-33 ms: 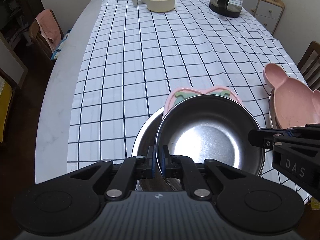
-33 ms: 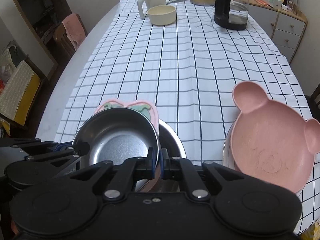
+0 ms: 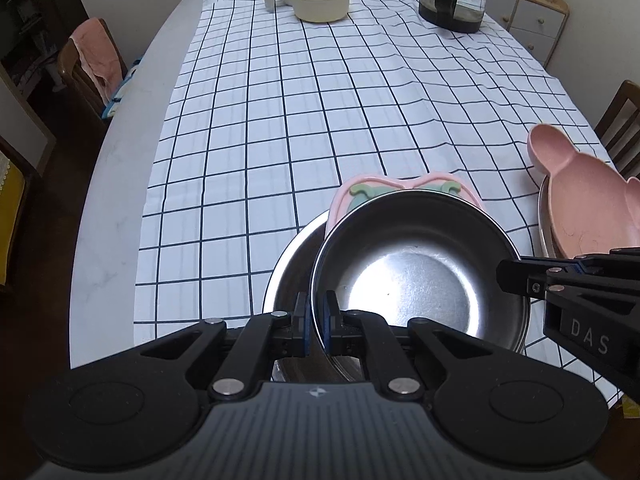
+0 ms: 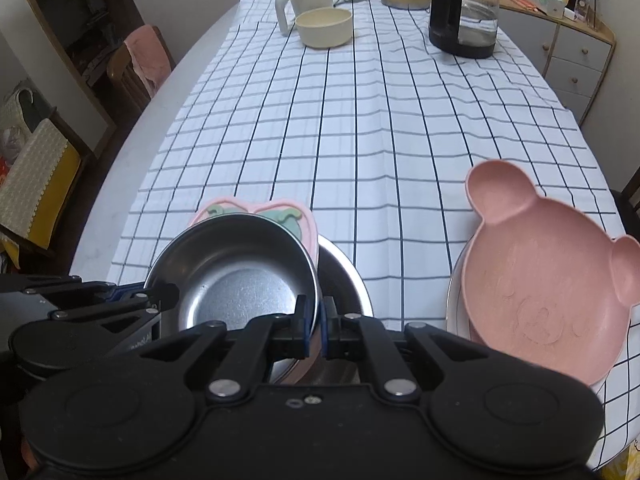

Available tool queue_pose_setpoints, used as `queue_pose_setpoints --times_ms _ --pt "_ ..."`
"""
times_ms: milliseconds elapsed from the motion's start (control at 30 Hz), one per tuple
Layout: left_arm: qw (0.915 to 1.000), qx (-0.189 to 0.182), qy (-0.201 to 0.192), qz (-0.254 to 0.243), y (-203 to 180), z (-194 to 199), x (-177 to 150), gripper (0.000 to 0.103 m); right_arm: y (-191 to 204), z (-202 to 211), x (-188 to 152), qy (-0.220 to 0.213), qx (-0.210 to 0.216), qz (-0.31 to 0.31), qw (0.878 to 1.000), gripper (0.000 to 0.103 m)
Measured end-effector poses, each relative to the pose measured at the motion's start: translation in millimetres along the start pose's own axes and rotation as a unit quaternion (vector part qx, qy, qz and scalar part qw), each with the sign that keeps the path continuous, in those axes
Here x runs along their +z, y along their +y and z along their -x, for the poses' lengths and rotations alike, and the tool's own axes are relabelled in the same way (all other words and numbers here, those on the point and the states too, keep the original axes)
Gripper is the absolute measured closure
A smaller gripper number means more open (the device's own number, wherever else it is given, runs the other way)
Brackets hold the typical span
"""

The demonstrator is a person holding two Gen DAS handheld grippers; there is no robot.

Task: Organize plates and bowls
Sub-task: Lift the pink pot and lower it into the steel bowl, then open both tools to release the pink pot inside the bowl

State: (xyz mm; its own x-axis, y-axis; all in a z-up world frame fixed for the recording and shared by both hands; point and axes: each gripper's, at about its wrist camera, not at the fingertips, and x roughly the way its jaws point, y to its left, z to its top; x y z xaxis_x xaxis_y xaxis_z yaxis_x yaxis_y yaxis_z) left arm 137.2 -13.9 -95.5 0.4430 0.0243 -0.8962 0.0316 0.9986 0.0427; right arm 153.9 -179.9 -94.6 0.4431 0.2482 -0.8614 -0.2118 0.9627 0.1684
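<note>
Both hand-held grippers, left hand-held gripper and right hand-held gripper, are clamped onto opposite rims of the steel bowl, probably steadying it level above the larger steel bowl for nesting.

Left gripper fingers pinch the steel bowl rim above another bowl.
</note>
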Motion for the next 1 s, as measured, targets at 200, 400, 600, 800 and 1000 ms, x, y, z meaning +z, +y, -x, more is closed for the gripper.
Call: queue_pose_setpoints --times_ms 200,400,600,800,1000 --pt "1.0 -0.001 0.003 -0.002 0.0 -6.1 -2.4 0.098 -2.8 -10.1 -4.9 0.01 0.001 0.0 1.0 0.097" --pt "0.9999 -0.001 0.014 -0.001 1.0 -17.9 -3.2 0.098 -2.5 -15.1 -5.5 0.017 0.001 -0.001 1.0 0.097" --pt "0.9999 -0.006 0.009 -0.006 -0.3 -18.1 -4.0 0.097 -2.0 -19.6 -4.7 0.02 -0.003 0.002 1.0 0.096" --pt "0.9997 -0.02 0.014 0.0 5.5 -16.1 -2.7 0.097 -3.9 -16.1 0.5 0.014 -0.001 -0.001 1.0 0.084" --pt "0.9997 -0.022 0.001 -0.01 6.1 -3.3 -3.0 0.097 -6.0 -9.8 4.4 0.013 0.001 -0.004 1.0 0.078"
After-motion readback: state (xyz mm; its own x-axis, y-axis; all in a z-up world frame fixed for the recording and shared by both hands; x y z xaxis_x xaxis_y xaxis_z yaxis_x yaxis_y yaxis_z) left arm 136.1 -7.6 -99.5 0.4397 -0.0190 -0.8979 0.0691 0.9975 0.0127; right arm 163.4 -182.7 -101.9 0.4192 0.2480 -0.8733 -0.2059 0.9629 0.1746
